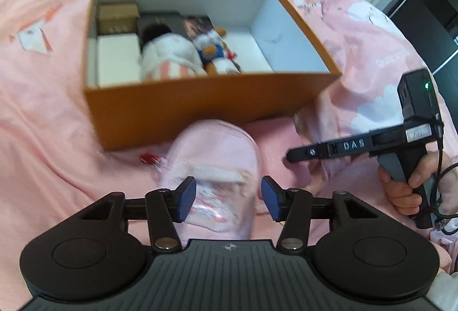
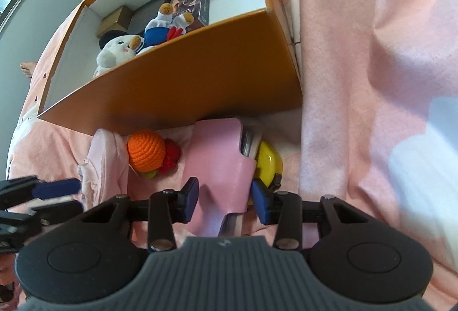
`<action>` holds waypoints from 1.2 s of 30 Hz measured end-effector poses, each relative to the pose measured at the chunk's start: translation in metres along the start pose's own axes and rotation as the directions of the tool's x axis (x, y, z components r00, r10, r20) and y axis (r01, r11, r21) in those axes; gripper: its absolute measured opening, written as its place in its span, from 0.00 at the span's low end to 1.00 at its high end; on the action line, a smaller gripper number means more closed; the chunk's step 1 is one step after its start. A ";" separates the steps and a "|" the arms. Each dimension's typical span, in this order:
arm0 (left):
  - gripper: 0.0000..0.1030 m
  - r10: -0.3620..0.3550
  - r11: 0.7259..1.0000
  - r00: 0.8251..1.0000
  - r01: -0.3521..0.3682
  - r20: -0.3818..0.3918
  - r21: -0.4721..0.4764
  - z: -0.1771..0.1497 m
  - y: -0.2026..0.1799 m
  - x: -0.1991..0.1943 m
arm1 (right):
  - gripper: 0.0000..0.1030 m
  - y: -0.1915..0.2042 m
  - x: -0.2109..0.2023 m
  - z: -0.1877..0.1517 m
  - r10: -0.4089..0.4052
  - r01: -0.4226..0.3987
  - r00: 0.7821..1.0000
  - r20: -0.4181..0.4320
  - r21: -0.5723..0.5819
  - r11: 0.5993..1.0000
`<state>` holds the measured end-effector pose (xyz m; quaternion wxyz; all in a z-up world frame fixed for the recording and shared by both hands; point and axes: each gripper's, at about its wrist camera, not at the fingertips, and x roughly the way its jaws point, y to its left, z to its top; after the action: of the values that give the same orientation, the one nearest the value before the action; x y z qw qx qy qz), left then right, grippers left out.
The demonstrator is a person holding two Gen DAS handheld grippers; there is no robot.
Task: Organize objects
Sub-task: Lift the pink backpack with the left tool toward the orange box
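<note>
Box [image 1: 200, 110], orange and lidless, on the pink bed [image 1: 57, 116]. Holds two plush toys [image 1: 183, 53] and some small boxes [image 1: 117, 16] at its left end; right end bare and white. Loose things on the bed just in front of the near wall: pale pink pouch [image 1: 217, 165], pink case [image 2: 220, 167], orange ball [image 2: 146, 150] with something red beside it, and a yellow item [image 2: 269, 165] partly under the case.

Step in hand, by the look of it: picking up the loose things for the box, both sides at once.

Left gripper [image 1: 229, 198]: released, jaws spread to either side of the pouch, low over it; contact not clear through the blur. Right gripper [image 2: 224, 199]: also released, jaws flanking the case, pads very near its edges but not yet pressing.

Next move probably calls for:
- settling each gripper a little lower so the pads meet the sides squarely;
- closing gently on the pouch, soft and likely to bunch or slip;
- closing firmly on the case, stiffer and flat, without catching the yellow item;
- lifting clear over the near wall, then setting down in the bare right end, away from the toys.

Worth watching: both grippers close together in front of the box, so lifting one at a time looks safer.
</note>
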<state>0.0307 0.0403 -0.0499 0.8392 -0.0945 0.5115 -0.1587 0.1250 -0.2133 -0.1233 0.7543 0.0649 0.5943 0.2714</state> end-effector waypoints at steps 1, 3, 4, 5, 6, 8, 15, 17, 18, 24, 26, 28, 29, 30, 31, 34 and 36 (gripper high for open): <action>0.66 0.020 1.000 1.000 -0.020 0.012 0.006 0.002 0.003 -0.003 | 0.43 -0.001 0.001 0.001 0.004 -0.004 1.000 0.000 0.003 1.000; 0.68 0.068 0.997 0.998 -0.068 0.019 0.028 0.005 0.008 -0.003 | 0.36 0.000 0.002 0.001 0.006 -0.006 1.000 0.000 0.001 1.000; 0.69 0.081 0.996 0.997 -0.081 0.007 0.042 0.007 0.011 -0.001 | 0.32 0.001 0.001 0.001 -0.003 0.003 1.000 0.000 -0.007 1.000; 0.69 0.079 0.996 0.997 -0.078 -0.010 0.053 0.008 0.014 0.003 | 0.29 0.002 0.000 0.000 -0.010 0.010 1.000 -0.002 -0.019 1.000; 0.69 0.075 0.996 0.997 -0.074 -0.029 0.056 0.009 0.017 0.008 | 0.26 0.004 -0.002 -0.001 -0.009 0.009 1.000 0.001 -0.026 1.000; 0.69 0.048 0.997 0.997 -0.045 -0.063 0.056 0.011 0.023 0.017 | 0.22 0.009 -0.008 -0.002 0.000 0.000 1.000 0.012 -0.046 0.999; 0.69 -0.076 0.997 0.990 0.075 -0.117 -0.018 0.011 0.037 0.041 | 0.26 0.026 -0.012 0.005 0.061 -0.060 0.998 0.018 -0.070 0.996; 0.67 -0.092 0.996 0.988 0.090 -0.123 -0.024 0.010 0.036 0.044 | 0.28 0.027 -0.006 0.007 0.047 -0.047 0.999 0.009 -0.070 0.996; 0.64 -0.103 0.995 0.987 0.100 -0.125 -0.030 0.009 0.035 0.044 | 0.29 0.026 -0.004 0.008 0.049 -0.048 0.999 0.004 -0.066 0.997; 0.30 -0.089 0.996 0.989 0.088 -0.115 -0.014 0.004 0.028 0.040 | 0.26 0.017 0.008 0.010 0.051 -0.051 0.999 -0.008 -0.025 0.998; 0.27 -0.093 0.996 0.990 0.090 -0.105 -0.026 0.003 0.028 0.036 | 0.25 0.014 0.009 0.009 0.054 -0.054 0.998 -0.008 -0.011 0.998; 0.24 -0.090 0.996 0.992 0.088 -0.089 -0.031 0.002 0.026 0.031 | 0.24 0.013 0.005 0.008 0.061 -0.061 0.998 -0.003 0.003 0.998; 0.23 -0.088 0.996 0.993 0.086 -0.078 -0.032 0.001 0.025 0.028 | 0.24 0.014 0.001 0.007 0.062 -0.062 0.998 0.002 0.000 0.998; 0.22 -0.087 0.996 0.994 0.085 -0.069 -0.036 0.001 0.024 0.024 | 0.24 0.015 -0.003 0.005 0.061 -0.061 0.998 0.010 -0.006 0.998; 0.22 -0.087 0.996 0.995 0.085 -0.057 -0.039 0.001 0.024 0.019 | 0.24 0.017 -0.009 0.004 0.059 -0.058 0.998 0.020 -0.014 0.998; 0.21 -0.103 0.993 0.994 0.102 -0.019 -0.054 0.001 0.022 0.005 | 0.23 0.022 -0.028 0.001 0.056 -0.054 0.997 0.047 -0.040 0.998; 0.21 -0.120 0.991 0.993 0.120 0.009 -0.066 0.003 0.021 -0.006 | 0.22 0.025 -0.042 -0.001 0.057 -0.053 0.996 0.061 -0.059 0.997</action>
<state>0.0343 0.0621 -0.0507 0.8259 -0.1534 0.5077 -0.1916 0.1099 -0.2127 -0.0765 0.7664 0.0680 0.5602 0.3068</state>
